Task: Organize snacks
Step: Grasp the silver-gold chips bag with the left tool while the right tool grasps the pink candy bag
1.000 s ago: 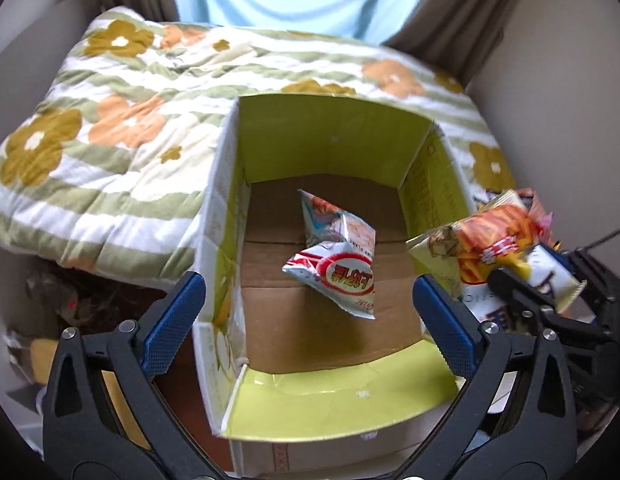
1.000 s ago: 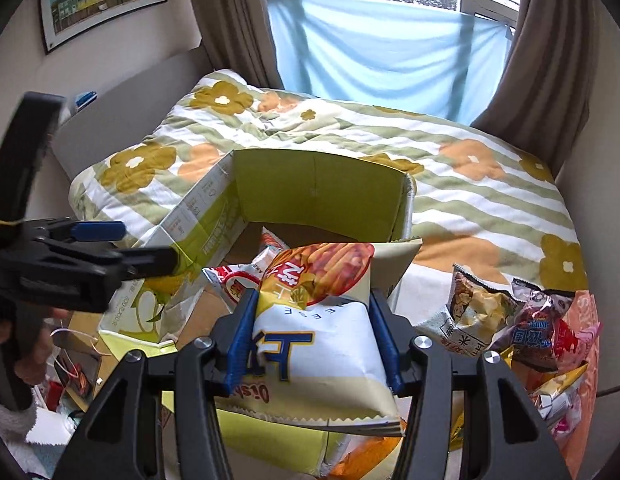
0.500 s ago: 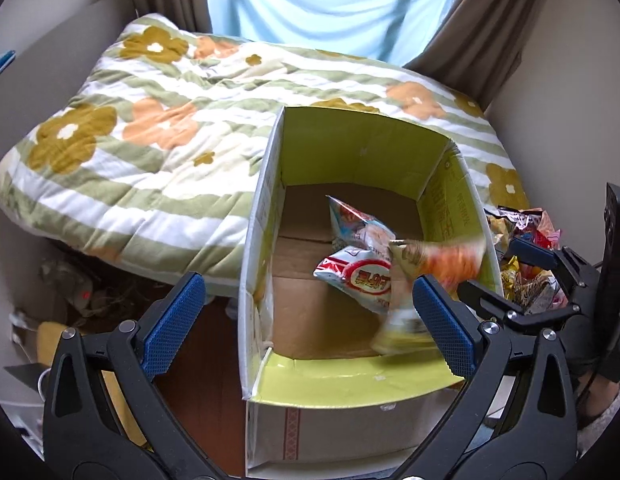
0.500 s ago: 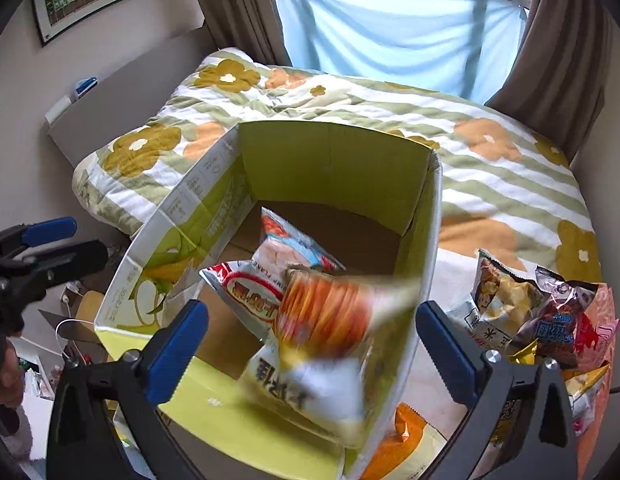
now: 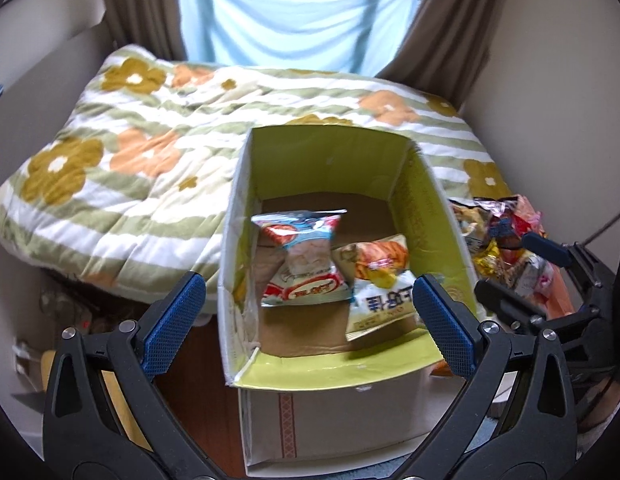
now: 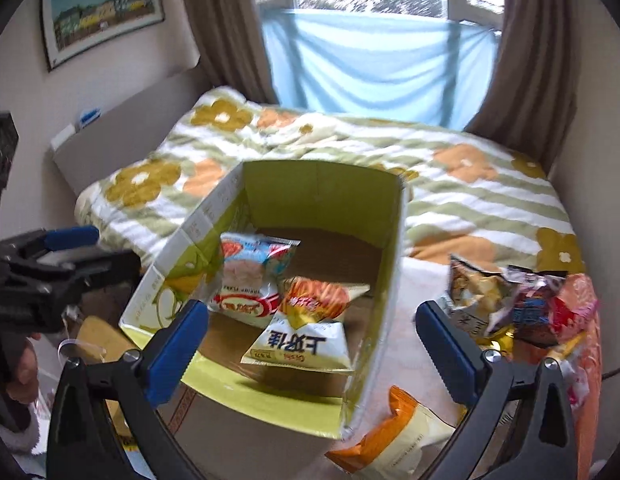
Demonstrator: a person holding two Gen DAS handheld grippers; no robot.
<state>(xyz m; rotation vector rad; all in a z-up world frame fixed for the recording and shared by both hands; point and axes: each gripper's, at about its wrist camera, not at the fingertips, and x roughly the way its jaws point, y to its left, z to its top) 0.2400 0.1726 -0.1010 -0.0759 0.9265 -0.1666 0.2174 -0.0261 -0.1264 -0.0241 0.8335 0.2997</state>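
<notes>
Already the cardboard box (image 6: pixel 326 204) is the biggest worry: it sits at the foot of the bed (image 6: pixel 470 200), its near flap hanging out over the floor, and its tall lime-green walls stand unsupported, so a careless brush from either tool could fold a wall inward or shove the whole box askew. Beside it, on the right, the pile of loose snack packets (image 6: pixel 522 304) lies heaped and overlapping on the bed, and reaching into that tangle risks dragging two packets at once or knocking some off the edge. Inside the box, the yellow-and-orange chip bag (image 6: pixel 310 328) lies tilted against the red-and-white shrimp-flake bag (image 6: pixel 250 280), both near the front; further drops landing on them could slide forward over the low flap. The orange-and-cream packet (image 6: pixel 394 440) right by the box's near corner is easy to catch in passing. The right gripper (image 6: pixel 310 352) has just been opening and stands spread wide with nothing pinched between its blue pads, hovering over the box's front edge. The left gripper (image 5: pixel 306 324) is likewise spread and empty, and its fingers straddle the box's near wall closely enough to snag it.
</notes>
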